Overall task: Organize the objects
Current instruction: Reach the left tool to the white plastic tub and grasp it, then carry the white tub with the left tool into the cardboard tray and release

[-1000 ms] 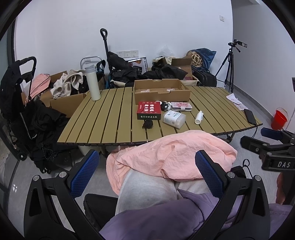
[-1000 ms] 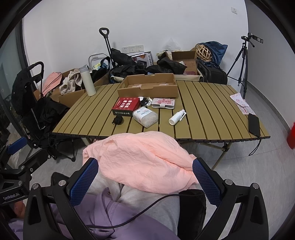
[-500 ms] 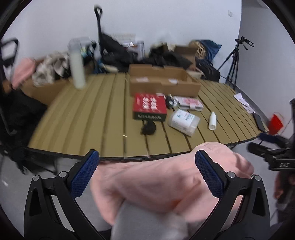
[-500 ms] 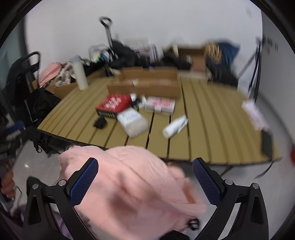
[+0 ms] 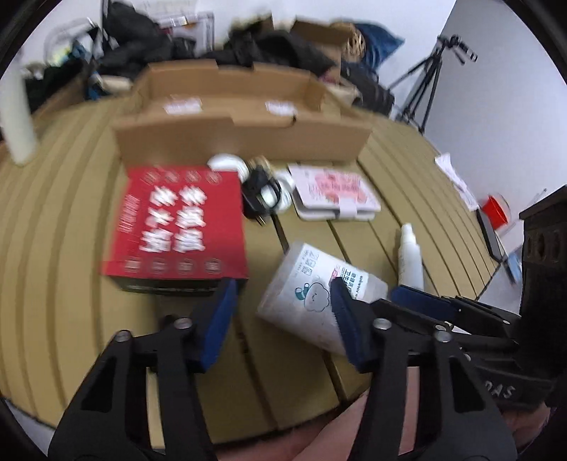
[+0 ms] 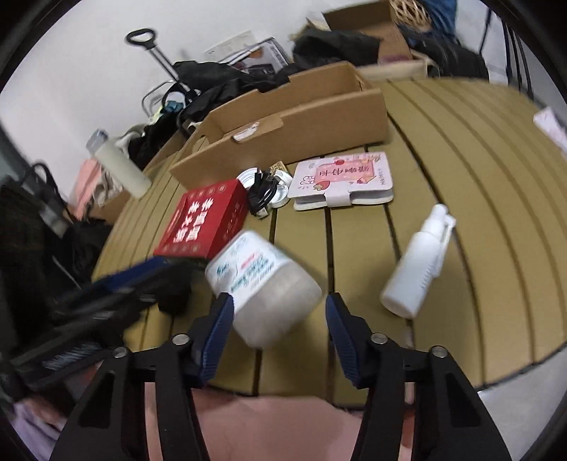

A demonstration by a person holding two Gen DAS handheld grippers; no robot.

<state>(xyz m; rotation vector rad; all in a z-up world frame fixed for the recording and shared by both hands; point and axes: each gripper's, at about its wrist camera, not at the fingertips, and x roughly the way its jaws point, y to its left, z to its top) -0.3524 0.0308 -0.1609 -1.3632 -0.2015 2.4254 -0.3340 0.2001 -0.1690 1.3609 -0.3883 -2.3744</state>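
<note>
Both claws hang apart over the table [image 6: 460, 149]. The right claw [image 6: 280, 319] flanks the wipes pack [image 6: 264, 283]; the left claw [image 5: 281, 317] sits beside it, near the red box [image 5: 177, 223].

A makeshift recording room in a plain white-walled space: a slatted folding desk [image 5: 71, 248], a camera tripod [image 5: 430, 83] in the corner, and cardboard boxes [image 6: 372, 25] and black bags [image 5: 269, 49] piled beyond the desk's far edge.
</note>
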